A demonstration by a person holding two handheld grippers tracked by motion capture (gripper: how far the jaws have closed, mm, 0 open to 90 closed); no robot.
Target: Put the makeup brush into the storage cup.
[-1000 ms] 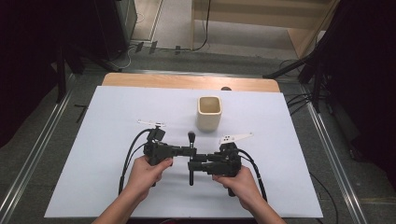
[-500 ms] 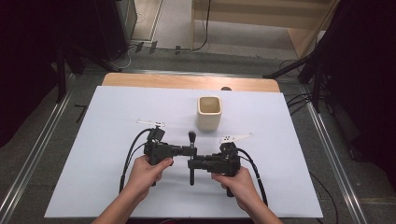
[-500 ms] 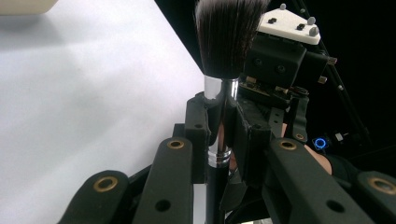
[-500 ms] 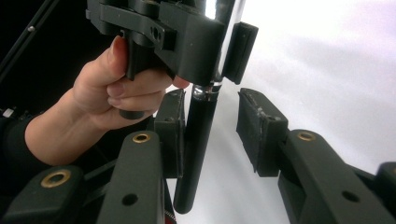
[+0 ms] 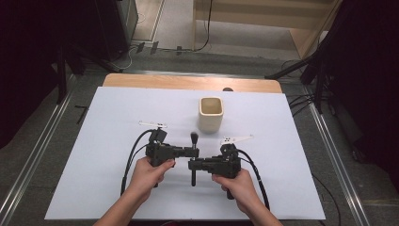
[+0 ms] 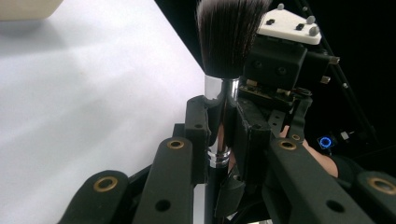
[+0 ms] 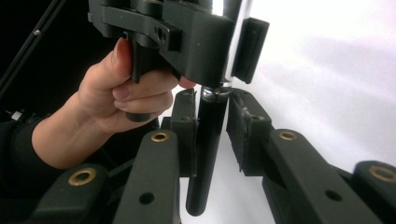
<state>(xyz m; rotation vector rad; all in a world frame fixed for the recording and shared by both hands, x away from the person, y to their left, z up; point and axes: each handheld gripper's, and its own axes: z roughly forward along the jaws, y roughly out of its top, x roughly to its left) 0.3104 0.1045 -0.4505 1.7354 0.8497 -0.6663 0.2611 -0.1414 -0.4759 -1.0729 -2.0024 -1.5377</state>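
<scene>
I've got a makeup brush (image 5: 193, 157) pinched between both claws over the white table sheet (image 5: 94, 141), roughly mid-table and nearer my edge. Left gripper (image 5: 192, 151) is clamped tight on the brush's chrome ferrule (image 6: 217, 116); in the left gripper view the pads squeeze the metal collar, w/ the dark, white-tipped bristles (image 6: 229, 32) fanning out above the jaws. Right gripper (image 5: 193, 165) has its jaws around the black handle (image 7: 208, 154); they've just been closing in. In the right gripper view the left-hand pad sits against the handle, but a sliver of gap shows on the other side, so I can't tell if that grip is fully seated. My left hand (image 5: 149, 173) and right hand (image 5: 240, 184) hold the gripper bodies close together, the two claws facing each other, brush running away from me w/ the bristle end pointing toward the far side. Only container on the table: a cream square-mouthed cup (image 5: 211, 114), upright, just beyond the brush tip and a bit to the right, not touching it. From the high view its inside looks bare as far as I can see; the bottom isn't clearly visible. The cup's corner (image 6: 28, 9) also shows at the top left of the left gripper view.
</scene>
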